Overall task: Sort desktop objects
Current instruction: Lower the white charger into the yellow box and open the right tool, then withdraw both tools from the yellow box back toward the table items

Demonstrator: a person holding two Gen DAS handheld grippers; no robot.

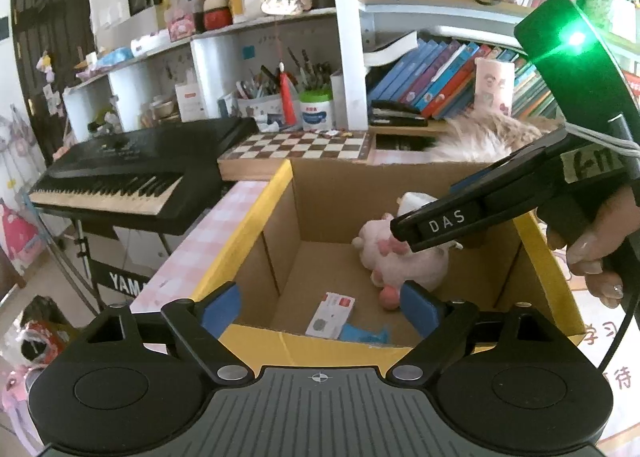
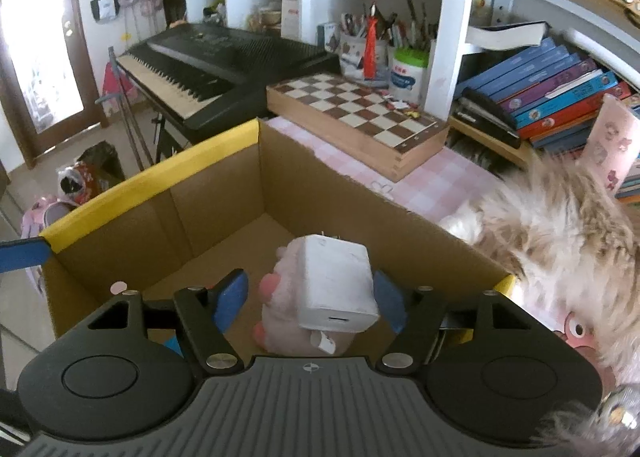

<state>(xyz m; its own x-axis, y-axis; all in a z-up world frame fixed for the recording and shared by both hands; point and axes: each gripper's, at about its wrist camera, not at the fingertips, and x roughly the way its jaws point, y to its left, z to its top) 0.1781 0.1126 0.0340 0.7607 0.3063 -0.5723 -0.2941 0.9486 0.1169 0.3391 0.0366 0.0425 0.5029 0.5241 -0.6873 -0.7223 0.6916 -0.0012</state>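
Sitting between the blue pads of the right gripper [image 2: 310, 299] is a white charger block [image 2: 338, 287], a boxy plug adapter with a slot port on its near face and metal prongs at its far end. It touches the right-hand pad, while a clear gap shows beside the left-hand pad; whether it is still pinched cannot be told. The gripper stands half open over the cardboard box [image 2: 224, 193], whose upper flaps are edged in yellow.

Under the charger, on the box floor, lies a pale pink plush toy [image 2: 280, 321] with darker pink feet. From the left wrist view the same toy [image 1: 404, 261] rests toward the right side of the box [image 1: 336, 201], with a white and red card [image 1: 330, 315] and a blue wrapper [image 1: 366, 335] flat on the floor nearer the camera. The left gripper [image 1: 318, 307] hovers at the near rim, wide open with nothing between its pads.

The box stands on a pink checked surface [image 2: 432, 181]. Beyond it lie a wooden chessboard [image 2: 356, 113] and a black keyboard [image 2: 208, 65], with books [image 2: 560, 97] on the shelf. A fluffy beige plush [image 2: 560, 233] presses against the box's right wall, crowding that side. A hand [image 1: 596, 241] grips the right tool's handle.
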